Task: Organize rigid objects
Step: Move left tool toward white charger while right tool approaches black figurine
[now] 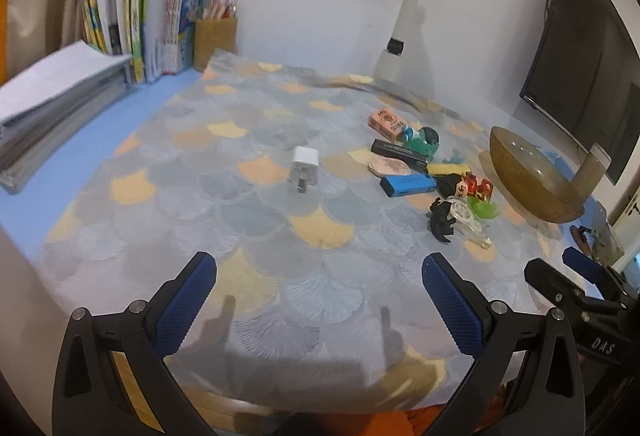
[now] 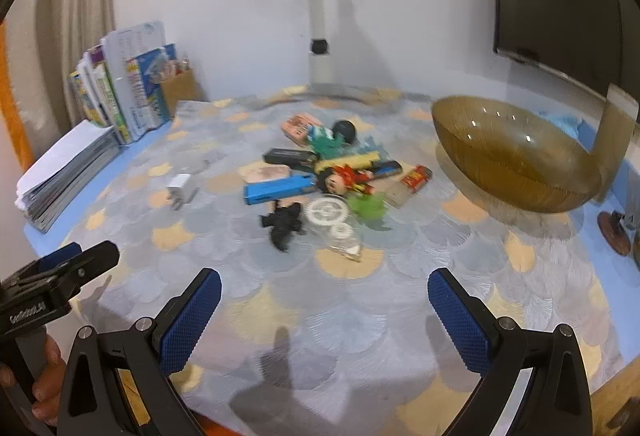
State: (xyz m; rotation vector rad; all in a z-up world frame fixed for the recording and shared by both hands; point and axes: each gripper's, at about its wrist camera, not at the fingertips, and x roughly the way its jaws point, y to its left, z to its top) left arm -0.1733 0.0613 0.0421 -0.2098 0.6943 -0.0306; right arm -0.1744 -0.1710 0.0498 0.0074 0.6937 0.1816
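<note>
Both sets of tongs, the left gripper (image 1: 319,288) and right gripper (image 2: 324,306), hover wide open and empty over the near edge of the patterned cloth (image 1: 248,140). Ahead lies the pile of small rigid objects (image 2: 320,180): a blue box (image 2: 278,189), a black toy figure (image 2: 284,222), a clear tape dispenser (image 2: 334,224). They look light, stiff and somewhat slick, best pinched across their narrow sides. Off alone sits a white charger plug (image 1: 304,170); right of the pile, an empty amber bowl (image 2: 516,156).
</note>
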